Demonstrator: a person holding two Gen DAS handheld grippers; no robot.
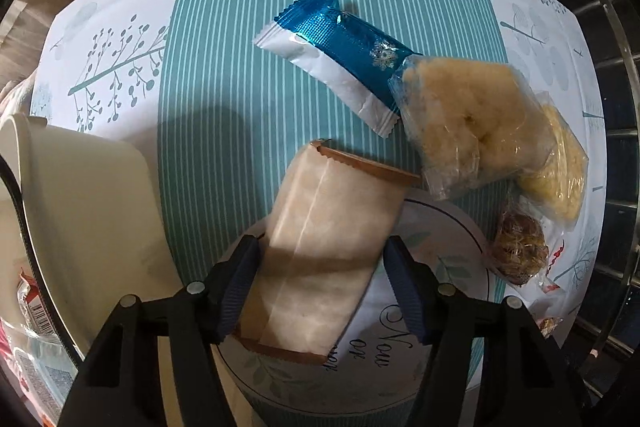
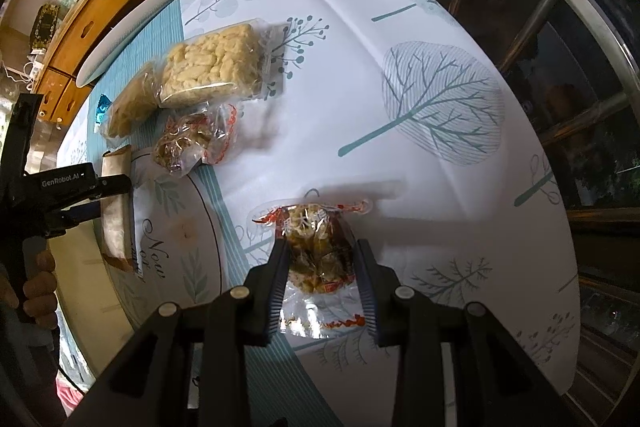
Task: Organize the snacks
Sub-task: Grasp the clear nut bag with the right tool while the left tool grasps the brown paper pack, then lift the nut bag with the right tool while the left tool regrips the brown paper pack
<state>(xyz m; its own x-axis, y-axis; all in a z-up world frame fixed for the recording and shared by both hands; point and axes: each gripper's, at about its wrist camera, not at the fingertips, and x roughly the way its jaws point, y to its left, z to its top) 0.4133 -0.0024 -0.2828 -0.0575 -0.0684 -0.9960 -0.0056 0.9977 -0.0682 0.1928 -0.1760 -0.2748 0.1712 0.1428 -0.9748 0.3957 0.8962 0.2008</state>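
A brown paper snack packet lies on the round printed tin lid. My left gripper points down over it with a finger on each side. The left pad touches the packet and the right pad stands a sliver off it, so the gripper is open. In the right wrist view the same gripper shows at the left by the packet. My right gripper is shut on a clear-wrapped nut snack with red print, just above the tablecloth.
A blue-and-white packet, two clear packs of puffed rice and a brown nut cluster lie beyond the tin. A white container stands to the left. A railing runs along the table's right edge.
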